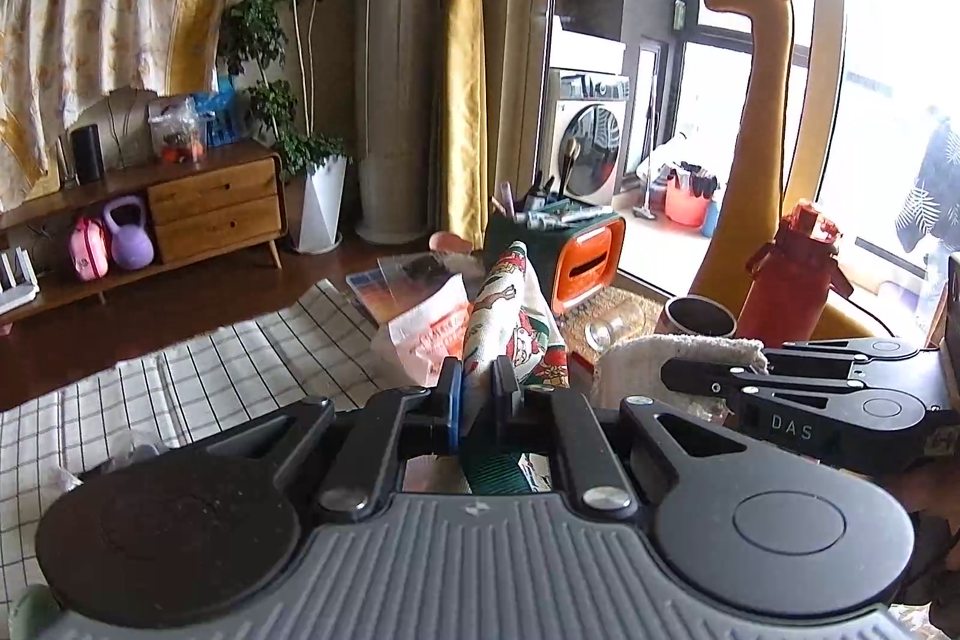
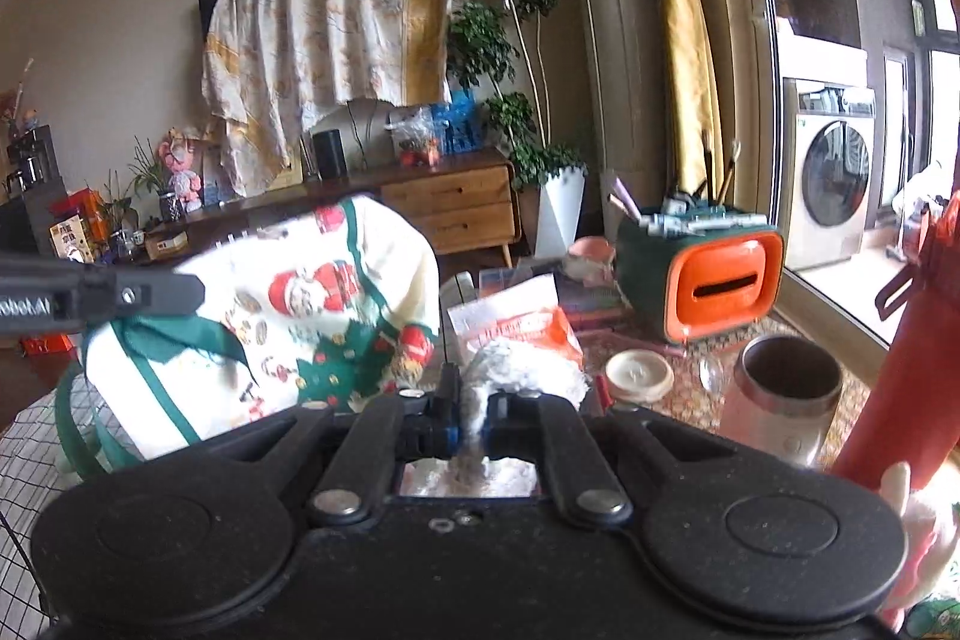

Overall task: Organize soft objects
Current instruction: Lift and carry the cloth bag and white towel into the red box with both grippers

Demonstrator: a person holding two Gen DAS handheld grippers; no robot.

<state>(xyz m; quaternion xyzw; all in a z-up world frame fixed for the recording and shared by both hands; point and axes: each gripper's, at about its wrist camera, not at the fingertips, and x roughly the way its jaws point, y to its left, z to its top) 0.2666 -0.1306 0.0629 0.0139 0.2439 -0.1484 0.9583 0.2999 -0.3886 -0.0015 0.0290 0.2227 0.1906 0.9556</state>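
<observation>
My left gripper [image 1: 477, 377] is shut on a Christmas-print cloth [image 1: 510, 322] with Santa figures and green trim, which stands up between the blue pads. In the right wrist view the same cloth [image 2: 288, 316] hangs spread out at the left, under the tip of the left gripper [image 2: 198, 289]. My right gripper [image 2: 474, 395] is shut on a fluffy white towel [image 2: 528, 370] bunched ahead of its fingers. In the left wrist view that towel [image 1: 660, 352] lies against the right gripper [image 1: 667, 375], which comes in from the right.
A checked tablecloth [image 1: 180, 376] covers the surface at the left. Ahead lie an orange-and-white plastic bag [image 1: 432, 328] and a green-and-orange holder [image 1: 576, 250] with pens. A steel-lined mug [image 2: 780, 388] and a red bottle [image 2: 912, 340] stand to the right, beside a yellow giraffe figure [image 1: 762, 100].
</observation>
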